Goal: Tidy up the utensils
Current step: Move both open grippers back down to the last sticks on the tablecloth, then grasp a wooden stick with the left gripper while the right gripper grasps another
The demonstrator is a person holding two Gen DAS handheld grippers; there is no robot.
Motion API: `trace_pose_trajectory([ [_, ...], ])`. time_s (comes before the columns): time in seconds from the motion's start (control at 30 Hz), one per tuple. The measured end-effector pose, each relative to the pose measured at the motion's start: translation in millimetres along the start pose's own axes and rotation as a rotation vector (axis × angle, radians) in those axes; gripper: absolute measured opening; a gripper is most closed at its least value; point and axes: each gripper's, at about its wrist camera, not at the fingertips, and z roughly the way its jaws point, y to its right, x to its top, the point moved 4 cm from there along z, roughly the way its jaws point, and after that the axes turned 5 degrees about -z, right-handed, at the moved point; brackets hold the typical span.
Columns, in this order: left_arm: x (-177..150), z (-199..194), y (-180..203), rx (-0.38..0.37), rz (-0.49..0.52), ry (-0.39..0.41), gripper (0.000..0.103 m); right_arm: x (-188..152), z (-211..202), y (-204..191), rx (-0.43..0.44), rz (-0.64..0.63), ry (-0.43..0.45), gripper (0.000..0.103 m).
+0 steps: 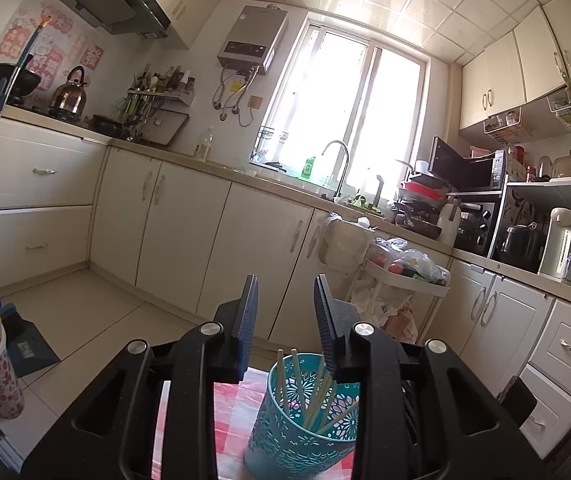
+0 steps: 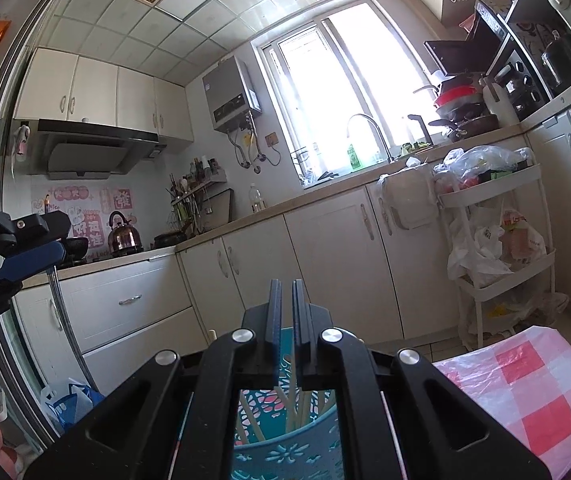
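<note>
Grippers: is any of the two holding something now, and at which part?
Nothing is held. The left gripper is open; the right gripper is nearly closed on air. Chopsticks stand in the teal holder.

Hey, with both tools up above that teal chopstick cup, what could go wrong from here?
1. The teal cup sits right below the left tool; lowering it carelessly could tip the light cup.
2. The chopsticks lean loosely at different angles, so a bump might knock them out onto the checked cloth.
3. The right tool hangs over the same cup; the two could collide.
</note>
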Motion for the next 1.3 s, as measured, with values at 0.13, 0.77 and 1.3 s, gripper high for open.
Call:
trace_pose_trajectory([
  [0.13, -2.8, -2.1, -3.0, 0.004, -0.003, -0.003, 0.028, -1.3, -7.6, 1.4, -0.002, -0.017, -0.03, 0.006],
  [0.77, -86.3, -3.6, -42.1, 0.087, 0.12, -0.39, 0.044, -117.4, -63.7, -17.7, -0.011, -0.073, -0.825, 0.038],
  [1.3, -192.5, 31.3, -16.2, 0.023, 0.32, -0.802, 0.045, -140.5, -72.6, -9.5, 0.034, -0.216, -1.009, 0.009],
])
